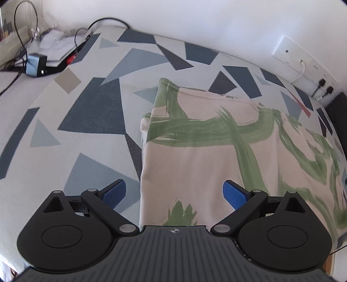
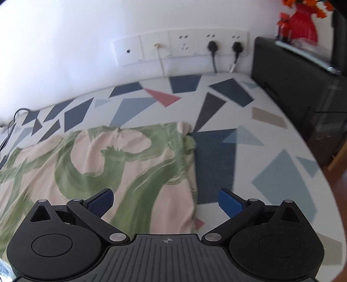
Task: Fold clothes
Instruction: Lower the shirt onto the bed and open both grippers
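A cream garment with green brush strokes (image 1: 216,156) lies folded flat on a table covered by a cloth with blue and grey triangles (image 1: 93,104). My left gripper (image 1: 174,194) hangs open above the garment's left edge, its blue pads (image 1: 115,193) wide apart with nothing between them. In the right wrist view the same garment (image 2: 104,164) fills the lower left, and my right gripper (image 2: 166,201) is open over its right edge. Neither gripper touches the fabric.
A small grey box with cables (image 1: 35,65) and papers sit at the table's far left corner. Wall sockets with two black plugs (image 2: 223,46) line the wall behind. A black cabinet (image 2: 288,80) stands at the right end, with red flowers (image 2: 303,19) on top.
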The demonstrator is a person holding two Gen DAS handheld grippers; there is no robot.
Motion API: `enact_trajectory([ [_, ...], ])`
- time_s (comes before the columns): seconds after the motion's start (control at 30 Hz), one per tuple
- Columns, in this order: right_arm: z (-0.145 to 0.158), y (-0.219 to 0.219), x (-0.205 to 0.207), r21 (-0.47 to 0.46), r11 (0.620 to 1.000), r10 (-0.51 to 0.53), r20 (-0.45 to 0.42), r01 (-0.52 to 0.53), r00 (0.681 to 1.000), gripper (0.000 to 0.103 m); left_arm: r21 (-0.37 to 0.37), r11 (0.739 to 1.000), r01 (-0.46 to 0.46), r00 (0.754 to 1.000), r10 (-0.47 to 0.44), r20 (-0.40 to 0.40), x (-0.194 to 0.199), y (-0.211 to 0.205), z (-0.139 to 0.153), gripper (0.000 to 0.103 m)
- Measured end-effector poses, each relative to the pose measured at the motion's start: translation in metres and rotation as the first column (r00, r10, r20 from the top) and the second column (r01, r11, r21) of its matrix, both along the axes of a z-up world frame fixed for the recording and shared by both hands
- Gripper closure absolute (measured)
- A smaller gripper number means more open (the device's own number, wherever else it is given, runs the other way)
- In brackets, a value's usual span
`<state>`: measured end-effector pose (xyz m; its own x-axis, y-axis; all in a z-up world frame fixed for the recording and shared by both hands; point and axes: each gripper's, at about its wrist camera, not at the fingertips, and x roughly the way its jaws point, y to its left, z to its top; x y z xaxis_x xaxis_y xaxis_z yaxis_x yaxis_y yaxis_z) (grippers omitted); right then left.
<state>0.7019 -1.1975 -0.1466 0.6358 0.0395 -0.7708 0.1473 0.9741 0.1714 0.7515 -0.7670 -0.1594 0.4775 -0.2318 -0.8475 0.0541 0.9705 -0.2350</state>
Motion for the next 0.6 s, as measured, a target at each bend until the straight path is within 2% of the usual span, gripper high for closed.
enact_trajectory([
  [0.1, -0.01, 0.0, 0.016, 0.034, 0.999, 0.04, -0.031, -0.039, 0.999, 0.001, -0.065, 0.997, -0.035, 0.999, 0.033, -0.043, 0.016, 0.001, -0.008, 0.005],
  [0.2, -0.02, -0.006, 0.028, 0.038, 0.999, 0.014, -0.049, -0.012, 0.999, 0.001, -0.087, 0.995, -0.043, 0.997, 0.038, -0.063, 0.027, -0.006, -0.013, 0.005],
  [0.33, -0.034, -0.012, 0.037, 0.046, 0.999, 0.002, -0.099, 0.002, 0.995, 0.001, 0.003, 1.0, -0.012, 0.998, 0.013, -0.065, 0.035, -0.027, -0.019, 0.002],
  [0.43, -0.042, -0.009, 0.038, 0.032, 0.999, 0.017, -0.11, -0.013, 0.994, 0.001, 0.065, 0.998, -0.002, 0.999, 0.005, -0.038, 0.035, -0.037, -0.023, 0.0],
  [0.6, -0.046, -0.004, 0.032, -0.005, 1.0, 0.023, -0.08, -0.024, 0.996, 0.001, 0.135, 0.991, 0.027, 0.999, -0.023, -0.036, 0.037, -0.046, -0.025, 0.0],
])
